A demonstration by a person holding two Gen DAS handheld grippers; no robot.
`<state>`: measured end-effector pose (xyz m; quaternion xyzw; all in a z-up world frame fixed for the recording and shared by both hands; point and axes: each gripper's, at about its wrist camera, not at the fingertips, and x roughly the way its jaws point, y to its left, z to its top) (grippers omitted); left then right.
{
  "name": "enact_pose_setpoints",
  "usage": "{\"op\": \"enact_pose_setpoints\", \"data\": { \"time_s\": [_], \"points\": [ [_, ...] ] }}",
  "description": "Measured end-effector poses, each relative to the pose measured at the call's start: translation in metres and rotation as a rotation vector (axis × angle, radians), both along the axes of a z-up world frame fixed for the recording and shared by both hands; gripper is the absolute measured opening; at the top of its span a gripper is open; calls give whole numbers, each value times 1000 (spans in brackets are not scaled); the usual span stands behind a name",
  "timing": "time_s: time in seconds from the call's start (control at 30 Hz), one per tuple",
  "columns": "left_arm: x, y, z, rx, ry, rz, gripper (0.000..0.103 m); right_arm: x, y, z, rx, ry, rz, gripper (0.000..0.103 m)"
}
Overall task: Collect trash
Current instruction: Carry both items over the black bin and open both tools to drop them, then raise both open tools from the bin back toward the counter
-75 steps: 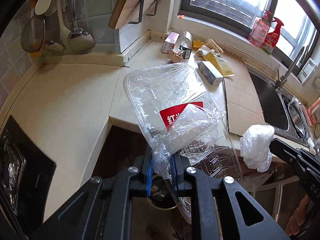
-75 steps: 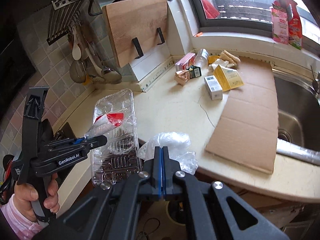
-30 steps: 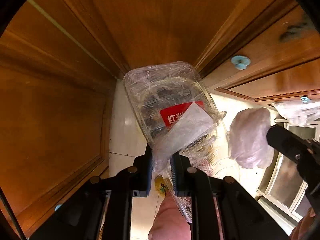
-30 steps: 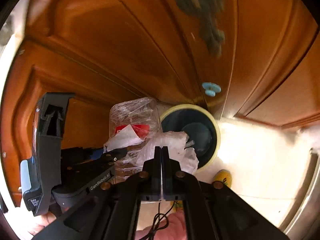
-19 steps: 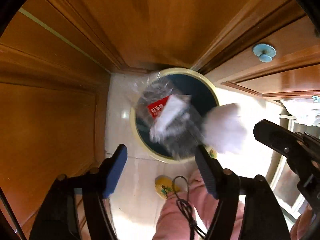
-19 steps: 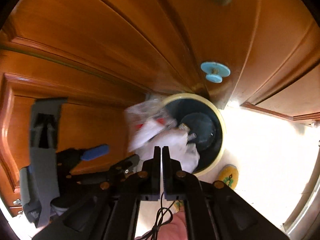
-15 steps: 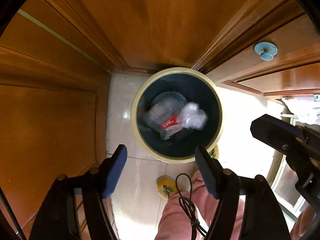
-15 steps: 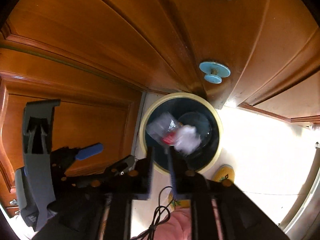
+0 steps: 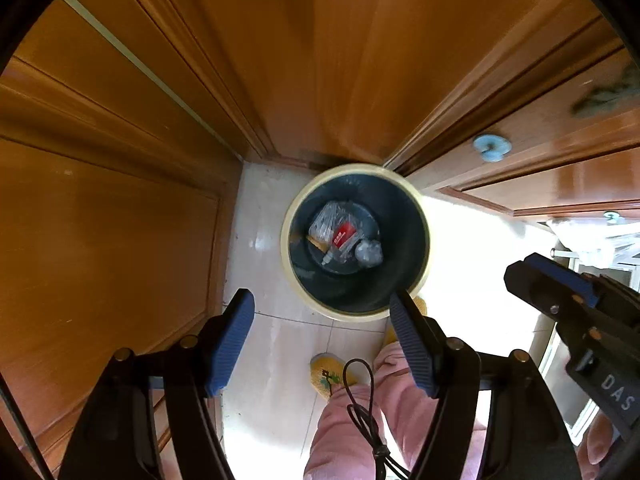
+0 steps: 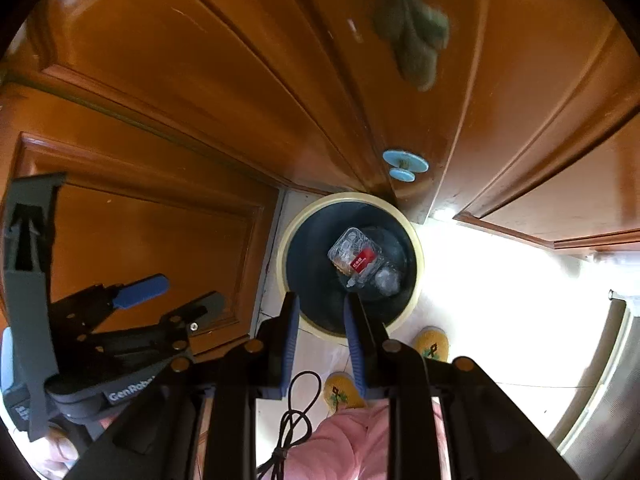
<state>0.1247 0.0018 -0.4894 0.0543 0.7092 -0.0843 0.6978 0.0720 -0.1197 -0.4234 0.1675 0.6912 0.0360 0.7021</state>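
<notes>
Your left gripper [image 9: 322,306] hangs straight above the trash bin [image 9: 424,216], jaws spread wide with nothing between them. Your right gripper [image 10: 320,308] points steeply down at the same bin, jaws parted by a narrower gap and likewise empty. The bin, dark inside with a pale yellow rim, stands on the tiled floor [image 9: 272,352] in the corner where the wooden cabinet doors [image 9: 280,60] meet. At its bottom lie the clear plastic tray [image 9: 334,232] with a red label and, touching it toward the rim's right side, the crumpled plastic wad [image 9: 369,253]. Your yellow slippers [image 10: 431,343] stand just beside the bin's near rim, below a pink trouser leg [image 9: 360,420].
</notes>
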Motion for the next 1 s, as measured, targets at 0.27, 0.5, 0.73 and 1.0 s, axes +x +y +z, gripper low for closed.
{"op": "enact_pose_setpoints", "data": {
  "time_s": [0.27,0.5,0.73,1.0],
  "points": [
    [-15,13,81,-38,-72,24,69,-12,11,65,-17,-60,1,23],
    [-35,20,155,-46,-157,7,69,-26,14,121,-19,-130,6,23],
    [-51,34,219,-55,-250,-16,69,-40,17,175,-26,-210,-1,23],
    [-57,49,290,-93,-381,-26,69,-47,24,242,-89,-340,10,23]
  ]
}}
